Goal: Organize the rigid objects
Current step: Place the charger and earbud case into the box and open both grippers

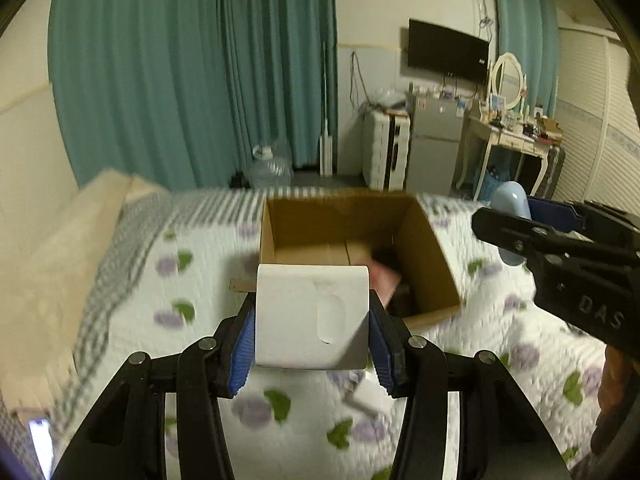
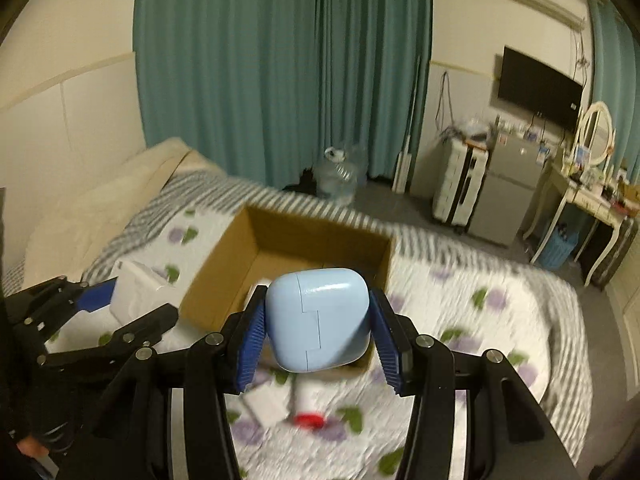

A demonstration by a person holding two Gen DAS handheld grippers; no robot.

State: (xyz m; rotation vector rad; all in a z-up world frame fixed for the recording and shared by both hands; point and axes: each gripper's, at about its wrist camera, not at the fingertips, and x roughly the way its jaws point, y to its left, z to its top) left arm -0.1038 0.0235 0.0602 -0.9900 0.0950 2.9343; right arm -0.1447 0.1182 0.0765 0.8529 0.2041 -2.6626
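My left gripper (image 1: 312,320) is shut on a white rectangular box (image 1: 312,316) and holds it above the bed, just in front of an open cardboard box (image 1: 436,256). My right gripper (image 2: 318,324) is shut on a light blue rounded case (image 2: 318,318) and holds it over the near edge of the cardboard box (image 2: 224,264). The right gripper with the blue case (image 1: 510,200) shows at the right of the left wrist view. The left gripper with its white box (image 2: 136,284) shows at the left of the right wrist view. Dark and pink items (image 1: 386,276) lie inside the cardboard box.
The cardboard box stands on a floral quilt (image 1: 200,280) on a bed. A small white box (image 2: 268,404) and a white bottle with a red cap (image 2: 308,408) lie on the quilt below the right gripper. Pillows (image 2: 100,208) lie at the left. Furniture stands beyond the bed.
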